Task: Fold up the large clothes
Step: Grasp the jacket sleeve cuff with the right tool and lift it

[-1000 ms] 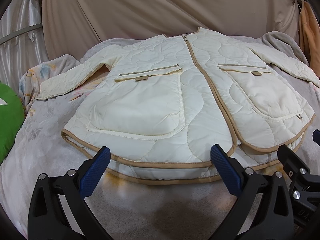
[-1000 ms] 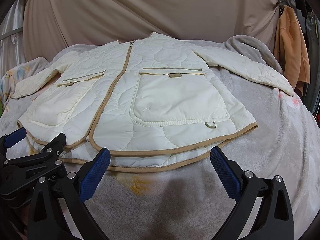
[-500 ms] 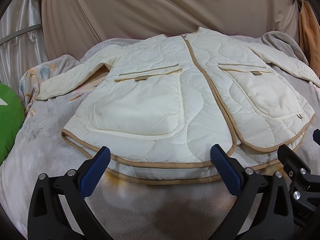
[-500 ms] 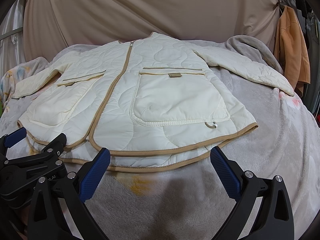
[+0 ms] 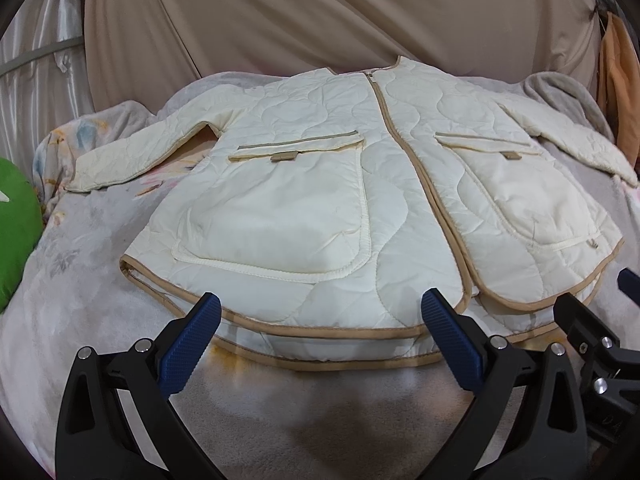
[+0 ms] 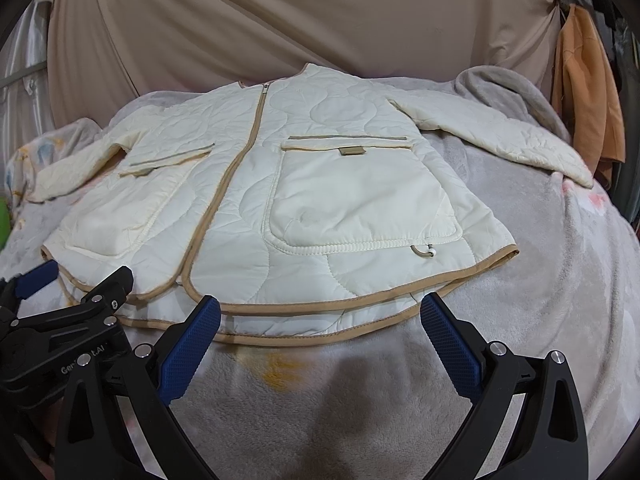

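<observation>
**Both grippers poised wide at the hem of a flat jacket**

Nearest the cameras, the left gripper (image 5: 320,320) has its jaws spread wide with nothing between them, its blue pads (image 5: 190,344) sitting just over the tan-bound hem. The right gripper (image 6: 320,322) stands close beside it, jaws likewise parted and empty; each gripper shows at the edge of the other's view.

Below them lies a grey fleece blanket (image 6: 540,320) with a yellowish stain (image 6: 276,374) just before the hem.

On the blanket the cream quilted jacket (image 5: 400,200) is laid flat, front up, zipped along a tan placket, hem toward the grippers and collar away. Two large patch pockets (image 6: 360,200) sit on either side of the zip. Both sleeves are spread outward to the sides.

At the left edge there is a green cushion (image 5: 16,224). Behind everything hangs a beige draped cloth (image 5: 340,12), and an orange garment (image 6: 588,88) hangs at far right.
</observation>
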`<state>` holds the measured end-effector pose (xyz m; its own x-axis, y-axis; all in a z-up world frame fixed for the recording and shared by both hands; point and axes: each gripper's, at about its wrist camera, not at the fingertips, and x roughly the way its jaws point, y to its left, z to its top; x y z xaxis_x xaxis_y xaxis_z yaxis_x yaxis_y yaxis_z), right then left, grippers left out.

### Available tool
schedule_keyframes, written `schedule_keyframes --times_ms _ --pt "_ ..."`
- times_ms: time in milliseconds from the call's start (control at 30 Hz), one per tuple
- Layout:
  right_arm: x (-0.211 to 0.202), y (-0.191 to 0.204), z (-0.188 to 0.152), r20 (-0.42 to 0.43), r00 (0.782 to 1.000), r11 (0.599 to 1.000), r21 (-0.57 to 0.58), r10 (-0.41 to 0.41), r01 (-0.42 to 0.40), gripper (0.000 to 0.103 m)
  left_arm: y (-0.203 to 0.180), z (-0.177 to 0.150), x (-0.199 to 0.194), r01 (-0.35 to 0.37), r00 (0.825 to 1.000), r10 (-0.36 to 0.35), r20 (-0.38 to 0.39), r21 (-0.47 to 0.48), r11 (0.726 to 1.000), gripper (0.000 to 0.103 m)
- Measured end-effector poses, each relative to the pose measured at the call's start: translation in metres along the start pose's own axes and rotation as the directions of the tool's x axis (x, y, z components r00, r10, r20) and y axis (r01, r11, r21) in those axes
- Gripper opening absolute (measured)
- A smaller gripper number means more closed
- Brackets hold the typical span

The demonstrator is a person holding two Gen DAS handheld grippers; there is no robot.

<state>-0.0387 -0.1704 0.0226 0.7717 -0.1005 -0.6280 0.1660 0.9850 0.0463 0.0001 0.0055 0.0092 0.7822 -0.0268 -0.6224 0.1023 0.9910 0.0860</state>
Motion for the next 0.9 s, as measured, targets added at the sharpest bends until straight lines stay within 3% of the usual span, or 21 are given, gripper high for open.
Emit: schedule_keyframes --times_ms 67,167,267,367,467,533,633,700,833,867,900 --pt "-0.008 -0.015 0.011 -0.001 1.0 1.0 0.014 0.028 -0.028 0.098 0.007 0.008 0.0 0.045 0.999 -0.045 -0.029 -0.013 0.999 0.098" --pt "-0.024 -0.043 0.036 0.041 0.999 1.0 -0.006 -0.014 0.014 0.098 0.024 0.029 0.0 0.071 0.997 -0.071 -0.043 -0.018 0.997 0.098" --pt "-0.026 -0.098 0.071 0.06 0.998 0.999 0.035 -0.024 0.022 0.098 0.043 0.056 0.003 0.047 0.999 -0.047 -0.008 -0.001 0.999 0.098" --pt "-0.002 -0.188 0.104 0.036 0.998 0.983 0.173 -0.059 0.052 0.098 0.059 0.08 0.016 0.035 0.999 -0.036 -0.01 -0.003 0.999 0.098" --pt "0.036 -0.282 0.12 -0.027 0.992 0.923 0.366 -0.121 0.122 0.098 0.074 0.097 0.033 0.046 0.999 -0.047 -0.012 -0.049 0.998 0.098" --pt "0.058 -0.345 0.122 -0.056 0.986 0.85 0.501 -0.158 0.164 0.098 0.084 0.107 0.046 0.06 0.998 -0.061 -0.017 -0.086 0.995 0.098" --pt "0.079 -0.415 0.12 -0.061 0.978 0.745 0.638 -0.199 0.192 0.097 0.092 0.117 0.063 0.058 0.998 -0.061 -0.022 -0.114 0.992 0.098" --pt "0.09 -0.443 0.122 -0.066 0.972 0.702 0.68 -0.227 0.21 0.097 0.096 0.124 0.077 0.042 0.998 -0.047 -0.032 -0.122 0.992 0.098" --pt "0.119 -0.467 0.135 -0.075 0.97 0.695 0.685 -0.231 0.218 0.097 0.099 0.134 0.102 0.027 0.998 -0.034 -0.059 -0.127 0.992 0.098" --pt "0.126 -0.468 0.14 -0.072 0.971 0.694 0.687 -0.228 0.214 0.087 0.1 0.136 0.107 0.026 0.997 -0.034 -0.064 -0.129 0.991 0.098" --pt "0.128 -0.469 0.143 -0.061 0.973 0.697 0.688 -0.222 0.202 0.067 0.1 0.137 0.112 0.023 0.997 -0.032 -0.068 -0.13 0.991 0.098"
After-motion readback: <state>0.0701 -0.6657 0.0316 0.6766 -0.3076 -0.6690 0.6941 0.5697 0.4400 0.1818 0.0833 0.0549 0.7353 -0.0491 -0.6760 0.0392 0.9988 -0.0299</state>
